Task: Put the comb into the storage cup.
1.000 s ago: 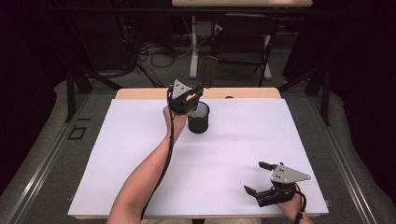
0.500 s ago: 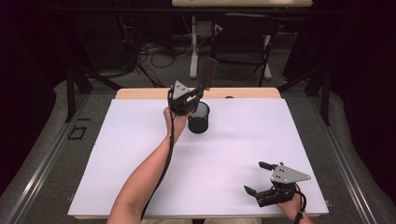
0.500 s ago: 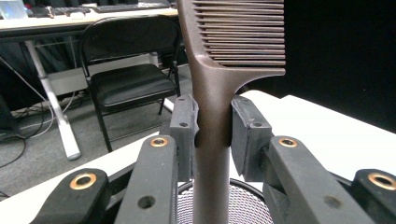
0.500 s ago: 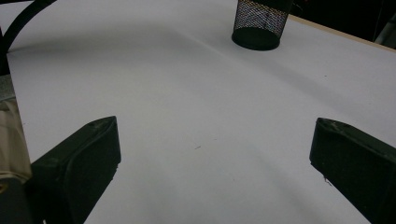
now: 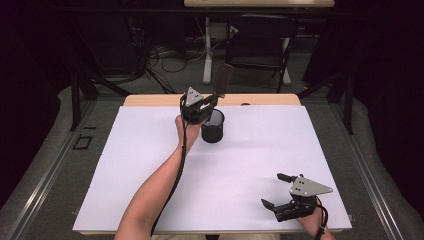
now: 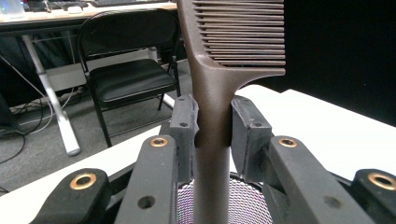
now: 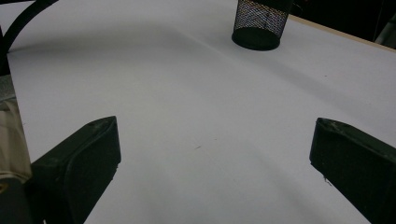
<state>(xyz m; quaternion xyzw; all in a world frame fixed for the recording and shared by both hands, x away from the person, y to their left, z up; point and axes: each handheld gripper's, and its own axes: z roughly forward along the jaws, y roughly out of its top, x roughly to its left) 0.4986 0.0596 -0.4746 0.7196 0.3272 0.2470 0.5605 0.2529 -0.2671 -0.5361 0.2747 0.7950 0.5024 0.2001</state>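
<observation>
**Comb held over the mesh cup**

The left gripper [image 5: 209,102] clamps a brown comb [image 6: 219,84] by its handle, upright, teeth up, its lower end inside the black mesh cup [image 5: 213,126]. The right gripper [image 5: 279,190] rests near the table [image 5: 260,145] edge, jaws wide apart, holding nothing.

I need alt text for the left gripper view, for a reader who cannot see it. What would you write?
The left tongs are shut on the handle of a brown comb, held upright with its teeth at the top, directly above a black mesh cup. Behind them are the white table and a black folding chair on the floor.
</observation>
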